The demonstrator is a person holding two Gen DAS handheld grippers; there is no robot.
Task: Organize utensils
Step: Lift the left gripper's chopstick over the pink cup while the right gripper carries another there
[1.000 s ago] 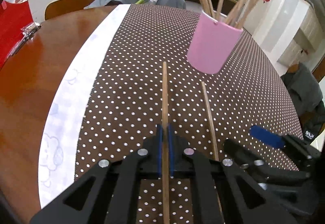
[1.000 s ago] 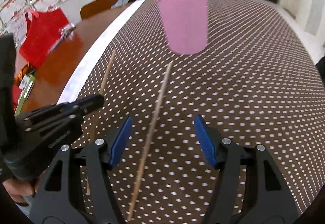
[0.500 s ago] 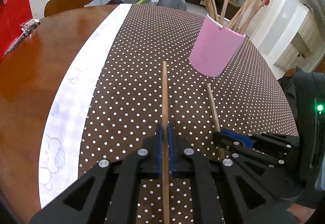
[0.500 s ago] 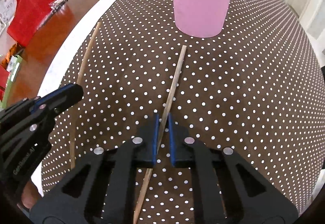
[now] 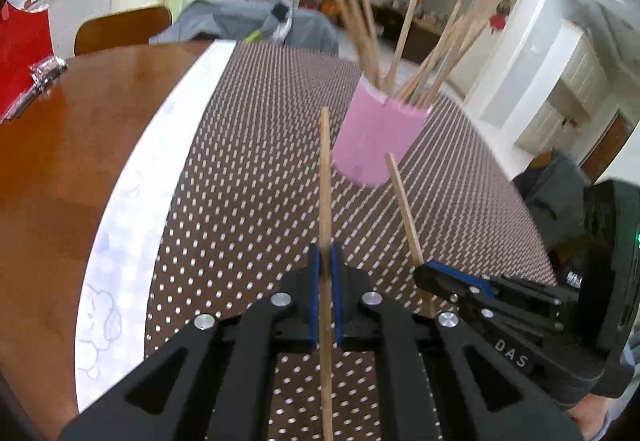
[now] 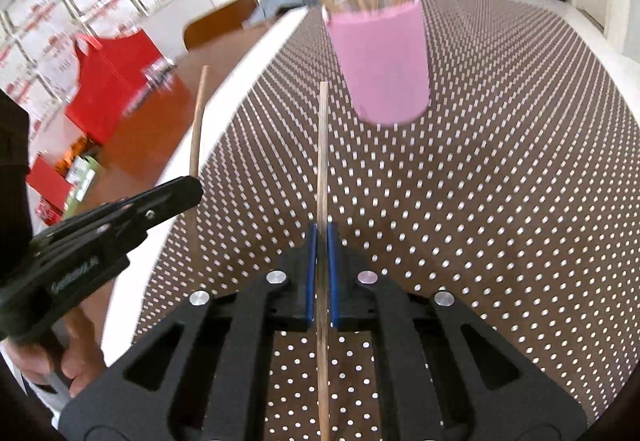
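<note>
Wooden chopstick (image 5: 325, 177) clamped in each downward-tilted gripper (image 5: 326, 273).

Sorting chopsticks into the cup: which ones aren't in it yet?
Two chopsticks: one clamped in the left gripper, one in the right gripper. The rest stand in the pink cup.

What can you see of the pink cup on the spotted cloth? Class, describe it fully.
The pink cup is a plain, matte cylinder, slightly narrower at the base, with a pale rim. It stands upright on the brown polka-dot tablecloth, ahead of both grippers, neither of which touches it. It holds a fanned bunch of wooden chopsticks leaning outward against its rim. Its material cannot be told for certain. It shows no handle or markings.
</note>
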